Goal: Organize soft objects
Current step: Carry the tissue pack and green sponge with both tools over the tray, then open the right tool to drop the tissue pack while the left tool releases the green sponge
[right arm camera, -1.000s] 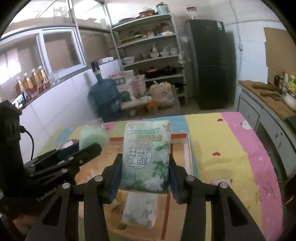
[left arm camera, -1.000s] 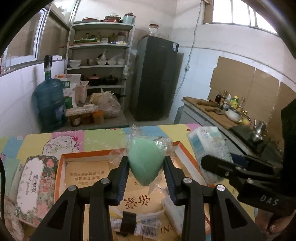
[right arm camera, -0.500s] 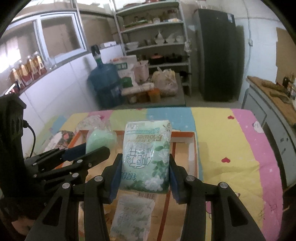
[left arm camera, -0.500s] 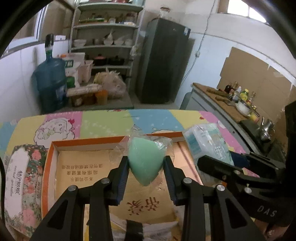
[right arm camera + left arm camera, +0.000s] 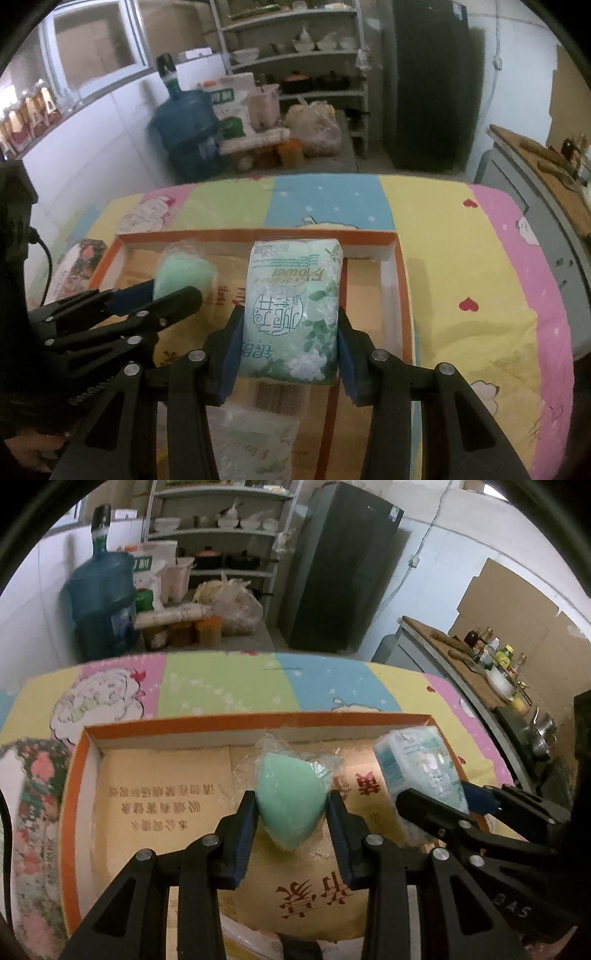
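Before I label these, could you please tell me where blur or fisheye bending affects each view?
Left wrist view: green sponge and orange box sharp; water jug smeared, corners vignetted black. Right wrist view: tissue pack crisp; jug and shelves soft, table edge bowed.

Left gripper [image 5: 291,808] clamps a green sponge [image 5: 290,797] above the orange box [image 5: 258,720].

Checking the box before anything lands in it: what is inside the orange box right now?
The orange box floor shows tan printed cardboard and a clear plastic packet at the near end. The held green sponge and tissue pack cover parts of the floor.
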`<state>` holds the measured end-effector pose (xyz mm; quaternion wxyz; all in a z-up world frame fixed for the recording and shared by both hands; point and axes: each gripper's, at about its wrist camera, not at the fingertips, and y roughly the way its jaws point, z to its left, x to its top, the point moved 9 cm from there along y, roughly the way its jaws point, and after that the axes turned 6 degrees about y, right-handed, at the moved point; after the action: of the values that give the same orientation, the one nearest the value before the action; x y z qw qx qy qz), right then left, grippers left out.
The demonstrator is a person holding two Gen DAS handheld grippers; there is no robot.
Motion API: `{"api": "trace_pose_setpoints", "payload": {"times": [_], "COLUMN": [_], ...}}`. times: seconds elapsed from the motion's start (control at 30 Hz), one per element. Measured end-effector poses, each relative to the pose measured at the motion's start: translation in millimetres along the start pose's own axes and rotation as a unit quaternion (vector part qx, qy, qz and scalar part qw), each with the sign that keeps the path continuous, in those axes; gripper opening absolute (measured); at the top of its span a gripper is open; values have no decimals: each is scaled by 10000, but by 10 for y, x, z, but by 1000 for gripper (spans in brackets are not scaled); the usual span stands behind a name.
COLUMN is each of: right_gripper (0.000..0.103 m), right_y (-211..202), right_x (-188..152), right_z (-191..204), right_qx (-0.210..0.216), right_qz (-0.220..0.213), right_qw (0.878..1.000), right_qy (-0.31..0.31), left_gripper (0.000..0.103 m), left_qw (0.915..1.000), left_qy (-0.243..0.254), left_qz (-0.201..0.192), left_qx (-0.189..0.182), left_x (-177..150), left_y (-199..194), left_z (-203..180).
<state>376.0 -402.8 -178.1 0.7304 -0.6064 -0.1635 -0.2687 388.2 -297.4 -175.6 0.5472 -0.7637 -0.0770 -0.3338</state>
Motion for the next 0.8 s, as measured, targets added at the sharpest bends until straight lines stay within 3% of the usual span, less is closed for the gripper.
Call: {"api": "trace_pose_setpoints", "payload": {"times": [0.3,0.43,0.5,0.57,0.8], "right_gripper": [49,49,52,63,68], "right_y": [127,135,124,102,-36], "right_x": [-17,-19,-22,-13,40], "right_z": [9,-15,-23,-21,16], "right_qx": [67,69,76,89,168], "right_qz": [150,185,175,121,-90], "right_qw": [9998,9997,9997,9998,9997], "right_qy": [71,118,145,153,138], "left_gripper": [42,57,60,64,75], "left_qw": [9995,9998,9997,9995,9989], "left_qy": [-164,-135,-212,-319,-287], "left_qz": [172,135,115,52,-378], "left_qx": [-226,47,43,28,36], "left_x": [9,11,8,17,93], "left_y": [39,19,13,-9,-223], "left_z": [39,93,136,186,251]}}
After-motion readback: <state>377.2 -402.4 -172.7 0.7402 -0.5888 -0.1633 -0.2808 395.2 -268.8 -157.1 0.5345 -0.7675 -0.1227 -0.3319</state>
